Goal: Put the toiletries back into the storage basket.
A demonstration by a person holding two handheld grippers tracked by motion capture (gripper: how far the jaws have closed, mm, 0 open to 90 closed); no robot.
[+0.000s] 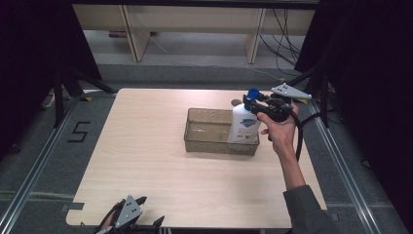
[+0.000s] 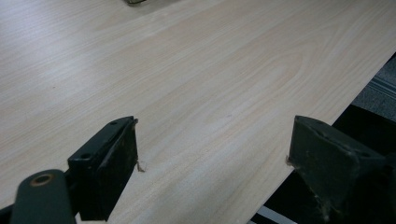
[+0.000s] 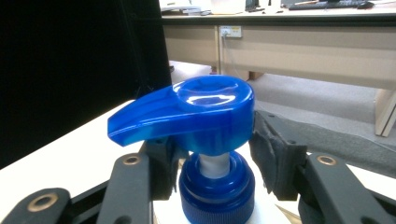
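A white pump bottle (image 1: 242, 126) with a blue pump head (image 3: 196, 109) stands upright in the right end of a smoky clear tray (image 1: 209, 145) at the middle right of the table. My right gripper (image 1: 259, 104) reaches in from the right at pump height. Its jaws lie on either side of the neck below the pump head, and its pads (image 3: 273, 158) stand a little off the white stem. My left gripper (image 1: 151, 210) rests low at the table's near left edge. In its own view this gripper (image 2: 212, 135) is open over bare wood, with nothing between the jaws.
The light wooden table (image 1: 146, 146) has bare surface left of and in front of the tray. Black curtains hang on both sides. A floor rail (image 1: 29, 175) and a taped "5" (image 1: 79, 131) lie to the left. Pale desks (image 1: 195, 29) stand beyond the far edge.
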